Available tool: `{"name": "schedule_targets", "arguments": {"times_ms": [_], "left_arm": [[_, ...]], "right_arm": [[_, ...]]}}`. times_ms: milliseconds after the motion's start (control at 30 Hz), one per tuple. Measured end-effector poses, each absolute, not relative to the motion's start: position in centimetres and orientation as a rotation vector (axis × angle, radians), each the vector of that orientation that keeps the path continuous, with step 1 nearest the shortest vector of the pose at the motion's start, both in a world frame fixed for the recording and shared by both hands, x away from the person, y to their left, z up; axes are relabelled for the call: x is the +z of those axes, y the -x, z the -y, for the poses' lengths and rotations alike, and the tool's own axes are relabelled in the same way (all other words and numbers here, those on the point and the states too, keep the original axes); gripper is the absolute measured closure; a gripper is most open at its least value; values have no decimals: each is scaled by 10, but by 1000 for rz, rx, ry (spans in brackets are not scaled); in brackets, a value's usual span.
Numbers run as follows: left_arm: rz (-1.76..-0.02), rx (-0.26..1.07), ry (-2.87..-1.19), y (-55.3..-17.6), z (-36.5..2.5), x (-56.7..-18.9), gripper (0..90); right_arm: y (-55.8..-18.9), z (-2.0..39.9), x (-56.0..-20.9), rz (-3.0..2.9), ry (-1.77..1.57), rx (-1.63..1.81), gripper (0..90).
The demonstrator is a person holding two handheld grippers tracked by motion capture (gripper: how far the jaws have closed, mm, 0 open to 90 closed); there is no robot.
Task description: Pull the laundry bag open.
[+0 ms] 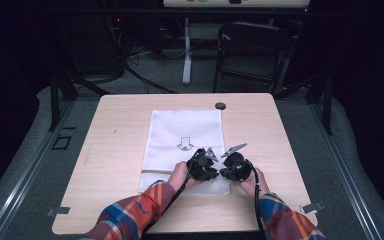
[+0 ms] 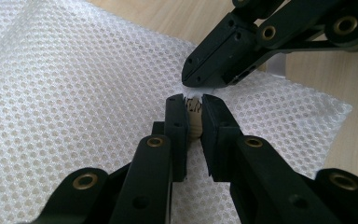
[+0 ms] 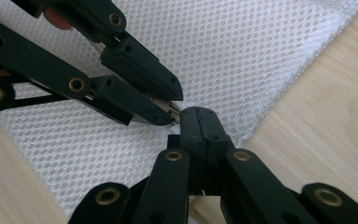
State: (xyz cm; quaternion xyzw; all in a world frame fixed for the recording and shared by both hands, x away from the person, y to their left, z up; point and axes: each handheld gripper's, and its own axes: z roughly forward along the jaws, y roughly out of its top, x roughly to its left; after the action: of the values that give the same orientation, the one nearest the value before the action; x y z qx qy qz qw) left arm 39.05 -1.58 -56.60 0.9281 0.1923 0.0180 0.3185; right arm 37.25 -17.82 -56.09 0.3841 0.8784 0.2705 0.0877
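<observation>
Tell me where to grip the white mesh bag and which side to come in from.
Grip the white mesh bag at its near edge, coming in from the person's side. It lies flat on the table, so only an edge gives the jaws something to pinch. Both the left hand-held gripper and the right hand-held gripper are already closed there, tips nearly touching.

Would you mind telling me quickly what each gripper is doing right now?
Left gripper: jaws closed on a small tab at the mesh bag.
Right gripper: jaws shut, pinching the bag's fabric beside it.
</observation>
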Motion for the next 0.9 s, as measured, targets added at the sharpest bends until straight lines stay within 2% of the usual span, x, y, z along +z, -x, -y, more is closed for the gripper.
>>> {"name": "schedule_targets", "arguments": {"times_ms": [233, 900], "left_arm": [[-516, 59, -2430, -388, 15, -565, 815], [-563, 70, -2429, -385, 14, -565, 816]], "right_arm": [[-370, 174, -559, -2615, -1109, 722, 900], [-372, 177, -560, -2597, -1231, 771, 900]]}}
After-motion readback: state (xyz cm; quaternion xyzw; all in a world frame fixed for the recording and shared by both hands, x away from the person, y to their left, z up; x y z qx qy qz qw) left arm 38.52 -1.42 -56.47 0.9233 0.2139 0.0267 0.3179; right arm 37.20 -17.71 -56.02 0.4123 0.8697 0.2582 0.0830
